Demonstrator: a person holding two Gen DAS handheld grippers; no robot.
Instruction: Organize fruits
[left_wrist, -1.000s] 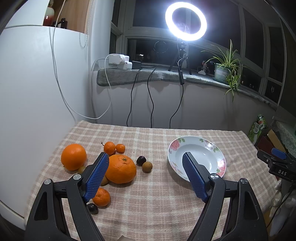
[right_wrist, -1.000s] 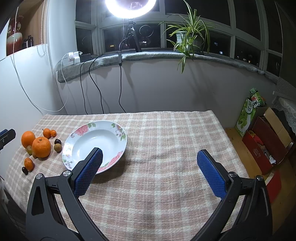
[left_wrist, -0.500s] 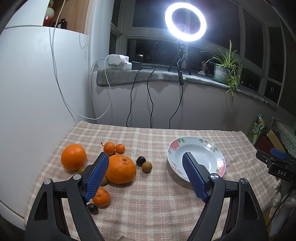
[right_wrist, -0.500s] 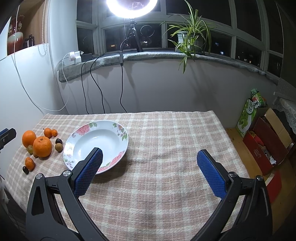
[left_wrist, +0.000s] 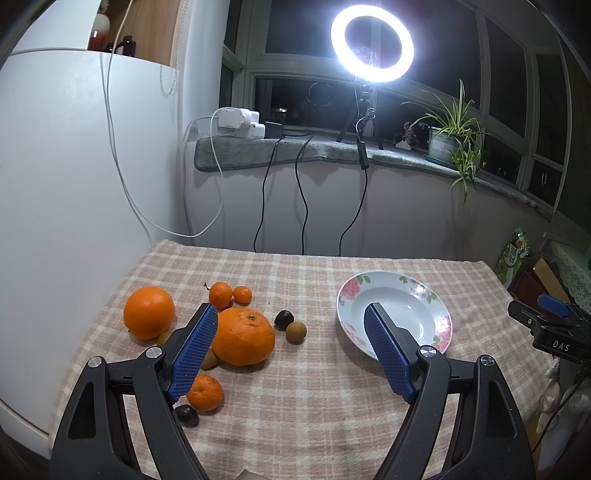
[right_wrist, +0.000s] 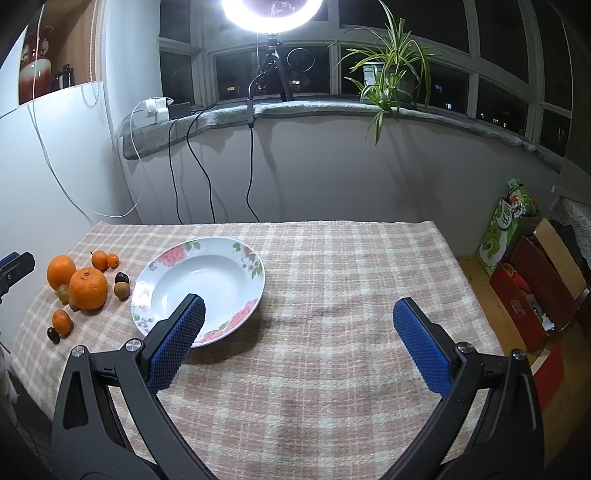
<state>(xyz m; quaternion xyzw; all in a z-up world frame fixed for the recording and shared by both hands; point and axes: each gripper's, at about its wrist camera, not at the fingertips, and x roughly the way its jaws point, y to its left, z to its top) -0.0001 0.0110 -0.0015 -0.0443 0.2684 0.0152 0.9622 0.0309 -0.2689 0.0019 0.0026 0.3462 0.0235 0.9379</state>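
A cluster of fruit lies on the left of the checked tablecloth: a big orange (left_wrist: 243, 336), a second orange (left_wrist: 149, 312) behind it, small mandarins (left_wrist: 221, 294) (left_wrist: 205, 392), a dark plum (left_wrist: 284, 319) and a brown longan (left_wrist: 296, 331). An empty white floral plate (left_wrist: 436, 317) (right_wrist: 255, 273) sits to the right of them. My left gripper (left_wrist: 291, 347) hovers open above the cloth between the big orange and the plate, holding nothing. My right gripper (right_wrist: 295, 332) is open and empty over the cloth just right of the plate. The fruit cluster (right_wrist: 88, 288) shows at the far left in the right wrist view.
A white cabinet (left_wrist: 74, 184) borders the table on the left. Cables (left_wrist: 303, 206) hang from the window sill behind the table, where a ring light (left_wrist: 371, 44) and a potted plant (right_wrist: 384, 74) stand. Boxes (right_wrist: 535, 273) sit on the floor beyond the right edge.
The right wrist view has shifted slightly, with the plate and fruit drifting rightward in frame. The left view is nearly unchanged. Both grippers stay open.
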